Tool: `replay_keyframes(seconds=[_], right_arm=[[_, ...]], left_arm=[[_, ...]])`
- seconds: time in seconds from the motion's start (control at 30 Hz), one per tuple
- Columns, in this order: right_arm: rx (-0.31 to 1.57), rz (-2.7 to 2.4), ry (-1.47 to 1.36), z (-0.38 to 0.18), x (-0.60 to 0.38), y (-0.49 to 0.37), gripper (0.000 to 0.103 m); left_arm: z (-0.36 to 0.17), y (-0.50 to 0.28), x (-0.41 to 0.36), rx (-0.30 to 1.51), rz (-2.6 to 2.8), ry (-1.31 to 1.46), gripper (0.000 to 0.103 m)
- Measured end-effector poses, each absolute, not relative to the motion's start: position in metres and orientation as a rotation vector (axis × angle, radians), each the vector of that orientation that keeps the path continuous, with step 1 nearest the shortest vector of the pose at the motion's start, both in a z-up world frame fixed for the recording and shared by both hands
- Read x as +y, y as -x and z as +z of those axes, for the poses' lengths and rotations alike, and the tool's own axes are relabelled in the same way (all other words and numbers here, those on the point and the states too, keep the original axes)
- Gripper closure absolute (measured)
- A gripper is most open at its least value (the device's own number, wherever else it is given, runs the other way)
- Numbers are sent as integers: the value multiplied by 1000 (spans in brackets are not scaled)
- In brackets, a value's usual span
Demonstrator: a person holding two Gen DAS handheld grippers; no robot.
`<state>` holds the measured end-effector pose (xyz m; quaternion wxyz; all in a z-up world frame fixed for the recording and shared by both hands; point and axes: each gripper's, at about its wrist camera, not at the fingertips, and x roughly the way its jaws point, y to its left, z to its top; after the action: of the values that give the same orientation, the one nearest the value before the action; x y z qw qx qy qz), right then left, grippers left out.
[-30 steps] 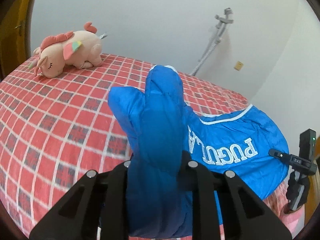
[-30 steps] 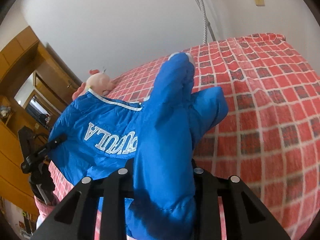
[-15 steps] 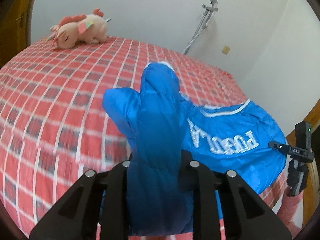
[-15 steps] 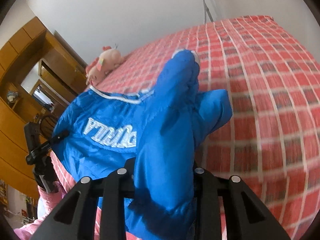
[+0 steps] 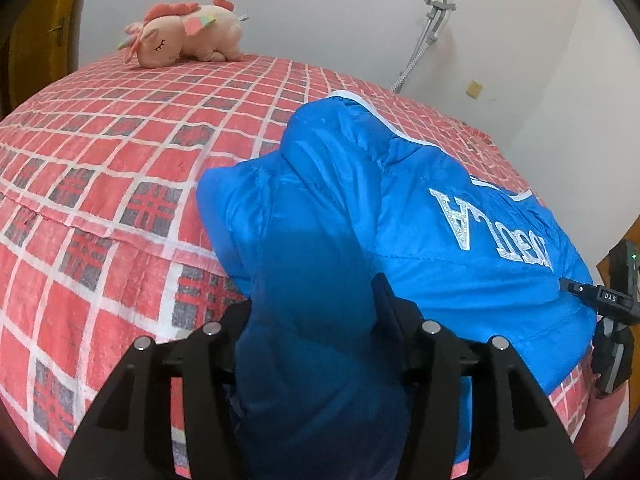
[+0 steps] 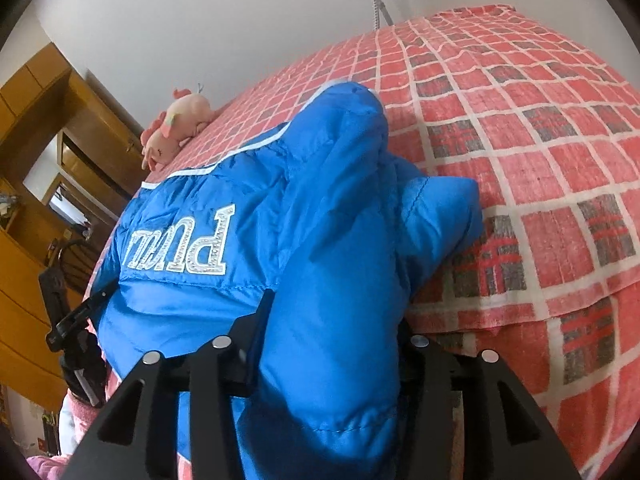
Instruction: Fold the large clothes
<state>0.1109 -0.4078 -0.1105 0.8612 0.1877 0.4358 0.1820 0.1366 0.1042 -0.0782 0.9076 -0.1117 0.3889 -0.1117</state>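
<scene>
Both claws, left gripper (image 5: pixel 316 344) and right gripper (image 6: pixel 332 356), are opening around the blue puffer jacket (image 5: pixel 420 232) folds between their jaws, laying them down; next, pull clear.

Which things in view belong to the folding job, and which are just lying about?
Part of the job: blue jacket, left claw and right claw, both opening with jacket fabric between them.

Just lying about: plush toy, crutch, wooden cupboard.
</scene>
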Motion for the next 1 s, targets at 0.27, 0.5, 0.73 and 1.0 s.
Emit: replay_keyframes(seconds=[0.27, 0.5, 0.73, 1.0], right_arm=[[907, 312, -350, -102, -401, -102, 44], [817, 149, -189, -59, -401, -62, 43], [732, 183, -101, -35, -375, -38, 44], [779, 170, -36, -62, -353, -45, 52]], left_arm=[[-75, -134, 109, 822, -210, 282, 40], [-40, -109, 126, 801, -129, 265, 26], [-12, -82, 92, 717, -116, 160, 26], [-41, -90, 47, 747, -101, 15, 24]])
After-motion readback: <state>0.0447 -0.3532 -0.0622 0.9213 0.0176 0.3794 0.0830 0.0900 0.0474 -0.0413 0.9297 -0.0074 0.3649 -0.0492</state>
